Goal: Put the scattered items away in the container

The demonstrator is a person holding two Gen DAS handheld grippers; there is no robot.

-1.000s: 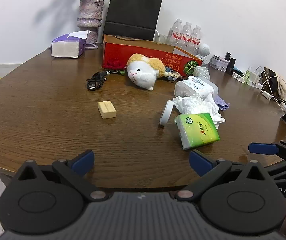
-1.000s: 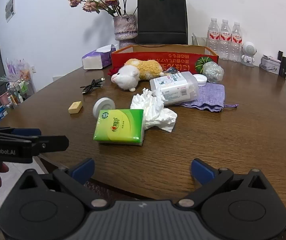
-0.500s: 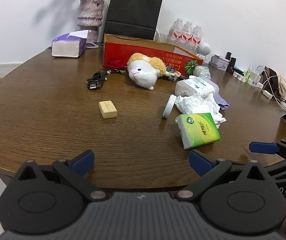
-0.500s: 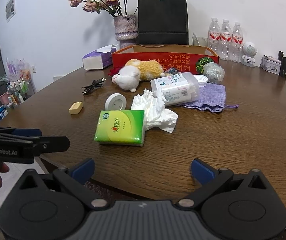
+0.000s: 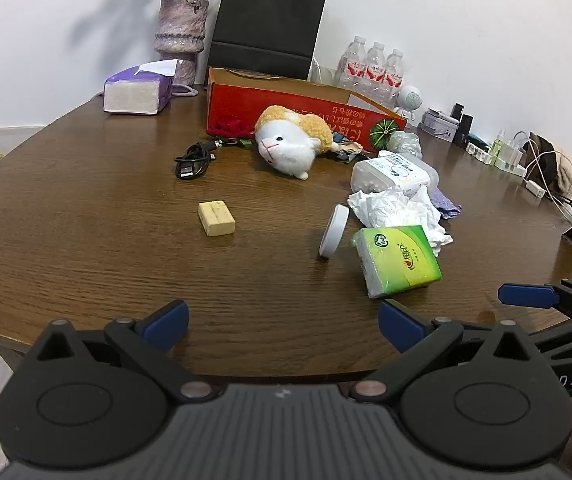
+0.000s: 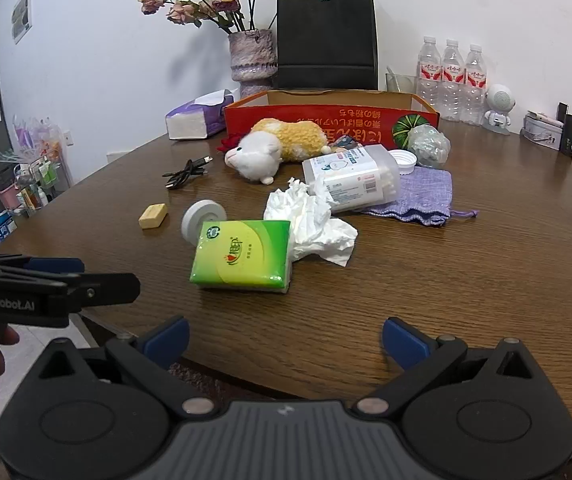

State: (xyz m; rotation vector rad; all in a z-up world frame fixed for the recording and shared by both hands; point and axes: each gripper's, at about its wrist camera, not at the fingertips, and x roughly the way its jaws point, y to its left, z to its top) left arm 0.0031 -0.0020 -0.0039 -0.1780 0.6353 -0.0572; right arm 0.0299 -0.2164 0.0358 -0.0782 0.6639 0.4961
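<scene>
**Hovering at the near edge, both jaws spread**

I am holding the left gripper (image 5: 282, 326) and right gripper (image 6: 286, 338) over the near rim of the wooden surface (image 5: 86, 208), jaws of each gaping wide and carrying nothing. The red box (image 6: 331, 118) is sitting at the far side. Lying loose before it: plush toy (image 6: 274, 148), black cable (image 5: 194, 160), yellow block (image 5: 216, 218), white lid (image 5: 333, 231) leaning on edge, crumpled tissue (image 6: 309, 220) touching the green tissue pack (image 6: 242, 256), swab tub (image 6: 351, 178) on a purple pouch (image 6: 425, 196).

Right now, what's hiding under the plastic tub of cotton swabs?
A purple cloth pouch lies partly under the cotton swab tub. The covered part cannot be seen.
</scene>
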